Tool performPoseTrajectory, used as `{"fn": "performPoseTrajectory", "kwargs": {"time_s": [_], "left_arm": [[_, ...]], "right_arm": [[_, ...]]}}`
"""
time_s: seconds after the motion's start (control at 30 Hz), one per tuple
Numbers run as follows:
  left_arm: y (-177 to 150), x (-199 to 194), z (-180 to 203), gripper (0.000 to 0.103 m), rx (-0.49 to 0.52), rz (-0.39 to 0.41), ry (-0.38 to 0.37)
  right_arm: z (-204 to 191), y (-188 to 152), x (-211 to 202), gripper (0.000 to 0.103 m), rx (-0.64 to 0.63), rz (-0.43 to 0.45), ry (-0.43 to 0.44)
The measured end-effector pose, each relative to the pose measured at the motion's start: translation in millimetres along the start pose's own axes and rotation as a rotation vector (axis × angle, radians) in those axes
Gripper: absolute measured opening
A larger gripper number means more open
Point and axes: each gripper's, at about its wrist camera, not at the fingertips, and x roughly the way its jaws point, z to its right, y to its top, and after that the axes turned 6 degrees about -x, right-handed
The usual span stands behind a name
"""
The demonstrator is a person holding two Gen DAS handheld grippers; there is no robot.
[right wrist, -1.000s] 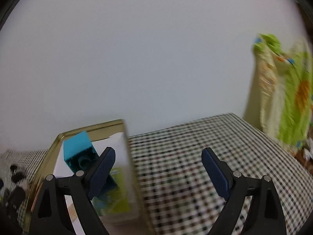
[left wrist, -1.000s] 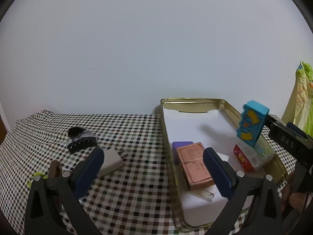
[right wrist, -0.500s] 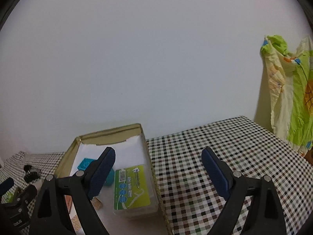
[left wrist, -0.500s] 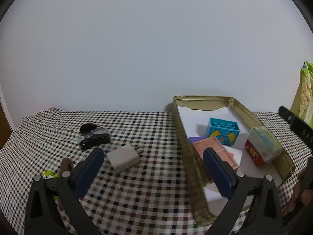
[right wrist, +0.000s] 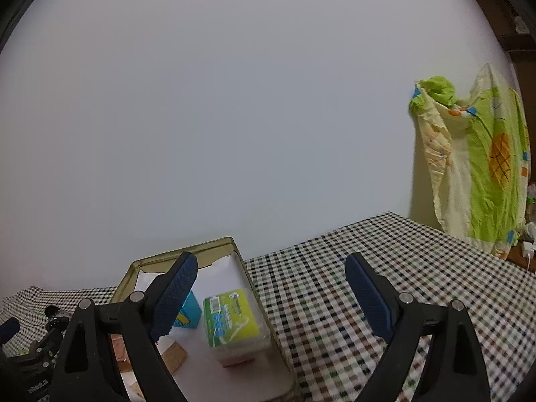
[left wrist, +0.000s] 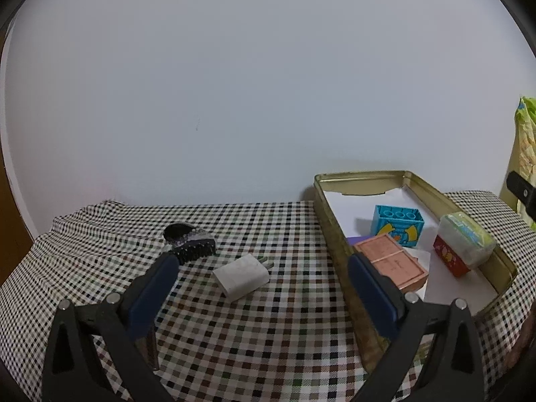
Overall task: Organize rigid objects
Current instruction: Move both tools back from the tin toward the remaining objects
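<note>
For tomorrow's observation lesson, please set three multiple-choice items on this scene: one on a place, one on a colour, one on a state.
1. Where does the white charger lie?
A in the tin
B on the checked cloth
C between a tool's pads

2. What colour is the toy block in the tin?
A blue
B red
C black

3. How is the right tool?
A shut on the block
B shut, empty
C open, empty

Key: B, the white charger lies on the checked cloth, outside the tin; A, the toy block is blue; C, the right tool holds nothing.
</note>
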Motion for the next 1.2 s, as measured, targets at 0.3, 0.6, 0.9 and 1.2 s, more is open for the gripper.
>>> {"fn": "performPoseTrajectory", "kwargs": {"time_s": [0.3,0.6,0.9,1.2], "left_arm": [[-0.5,-7.5,-10.1,0.102,0.017,0.002,-0.028],[1.1,-5.8,-32.2,0.102,-0.002,-0.026,-0.044],[2.8,-2.0,-61.5,0.102,-0.023,-0.050,-0.051],[1.5,5.5,-95.8,0.102,-0.047,-0.088,-0.064]], "right_arm": [[-14.9,-6.3,-21.1,0.092,0.009,0.016,-0.039],[-31.1,-11.7,-42.7,0.092,0.013,0.044,-0.040],[-63.2,-19.0,-57.8,0.092,-0.040,0.050,-0.001],[-91.0,-26.4,-61.4,0.092,-0.052,0.023,0.056]]}}
